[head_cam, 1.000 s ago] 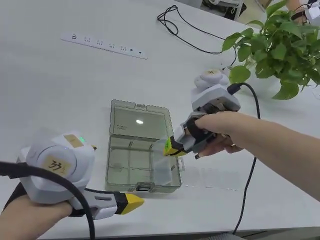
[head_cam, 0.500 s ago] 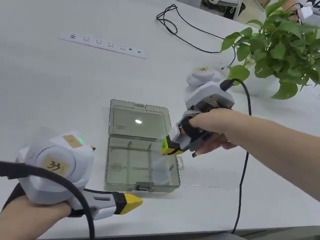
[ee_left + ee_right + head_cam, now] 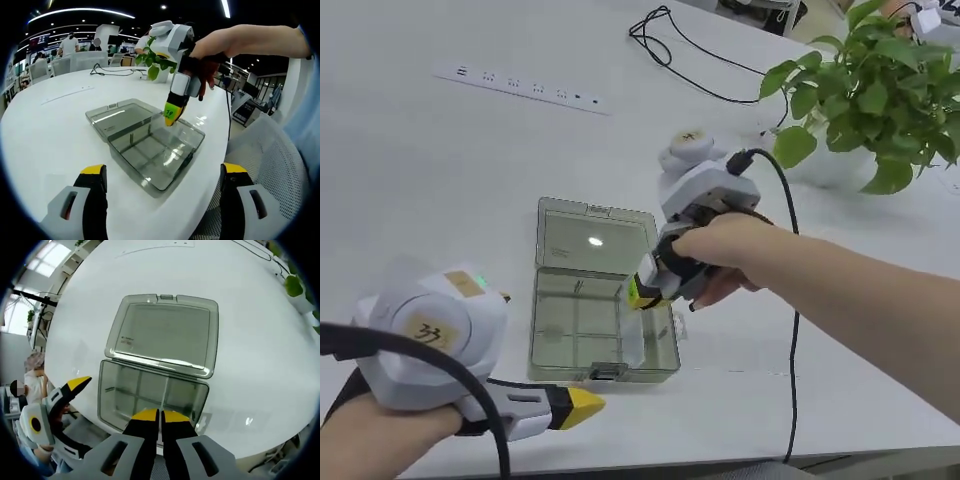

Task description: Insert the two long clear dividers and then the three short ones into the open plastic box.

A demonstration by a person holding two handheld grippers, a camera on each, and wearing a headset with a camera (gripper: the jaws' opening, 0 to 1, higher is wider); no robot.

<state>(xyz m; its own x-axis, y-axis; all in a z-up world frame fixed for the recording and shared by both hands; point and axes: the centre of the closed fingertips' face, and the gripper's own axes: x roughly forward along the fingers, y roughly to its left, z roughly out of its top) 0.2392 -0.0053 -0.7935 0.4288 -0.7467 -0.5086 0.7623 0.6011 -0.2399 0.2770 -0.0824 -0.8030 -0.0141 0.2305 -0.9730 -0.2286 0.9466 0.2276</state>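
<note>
Head view: power strip, cable, plant beyond box; right tool grips divider.

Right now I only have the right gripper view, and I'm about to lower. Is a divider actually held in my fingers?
Observer: Yes. In the head view a clear divider hangs from the right gripper, down into the base of the box.
Operator: And the left gripper, is it in my way?
Observer: No. The left gripper sits off the box's near edge, its fingers wide apart with nothing between them.
Operator: How is my gripper angled?
Observer: The left gripper view shows it pointing steeply down, over the side of the base that lies away from the left gripper.
</note>
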